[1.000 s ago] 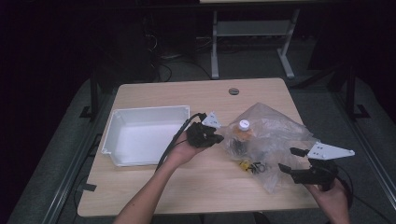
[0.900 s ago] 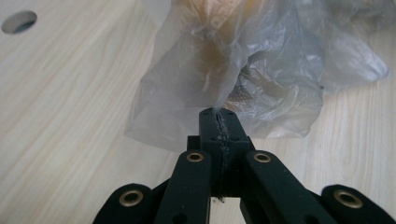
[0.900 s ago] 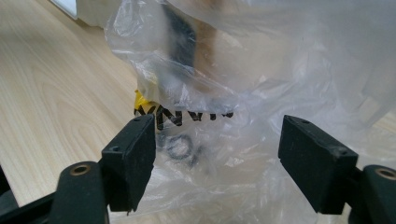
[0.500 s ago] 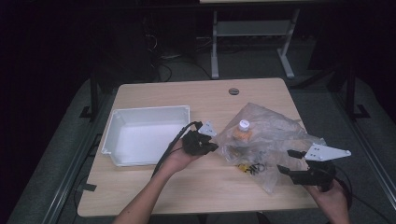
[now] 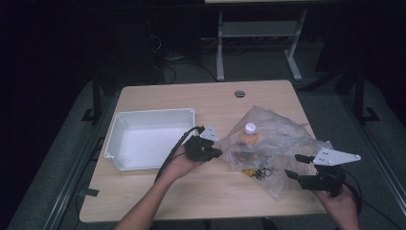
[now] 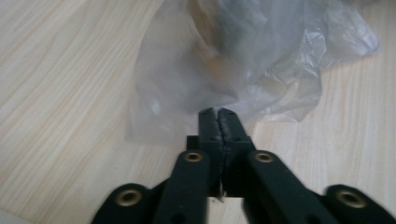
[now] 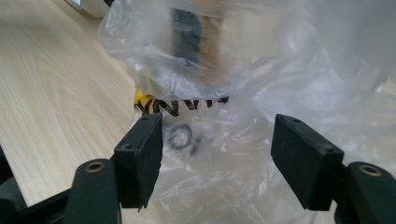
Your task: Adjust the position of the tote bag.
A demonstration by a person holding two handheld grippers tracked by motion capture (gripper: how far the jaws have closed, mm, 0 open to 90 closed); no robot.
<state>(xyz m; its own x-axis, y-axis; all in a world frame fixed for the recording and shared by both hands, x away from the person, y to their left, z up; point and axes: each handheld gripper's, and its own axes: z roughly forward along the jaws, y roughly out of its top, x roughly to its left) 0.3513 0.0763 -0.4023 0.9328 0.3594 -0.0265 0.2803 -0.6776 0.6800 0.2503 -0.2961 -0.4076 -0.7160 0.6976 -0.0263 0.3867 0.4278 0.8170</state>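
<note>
A crumpled clear plastic bag (image 5: 280, 139) lies on the right half of the wooden table (image 5: 191, 191). Inside it are a small bottle with a white cap (image 5: 249, 128), a yellow-and-black item (image 5: 249, 171) and black rings (image 7: 180, 136). My left gripper (image 5: 218, 153) sits at the bag's left edge. Its jaws have just eased apart slightly, but in the left gripper view the tips (image 6: 218, 114) still meet on the film (image 6: 196, 84). My right gripper (image 5: 292, 165) is at the bag's lower right corner. Its jaws have just narrowed a little and stand open (image 7: 217, 158) with loose film between them, pads not pressing.
A white rectangular tray (image 5: 153, 114) rests on the table's left half, just left of my left hand. A round grommet (image 5: 240, 93) sits near the far edge. Bare wood lies along the near edge. Dark floor and a metal stand (image 5: 220, 43) are beyond the table.
My left gripper has drawn back left and toward me, and the bag's left edge has followed it. The right gripper has stayed in place, its jaws a little narrower.
</note>
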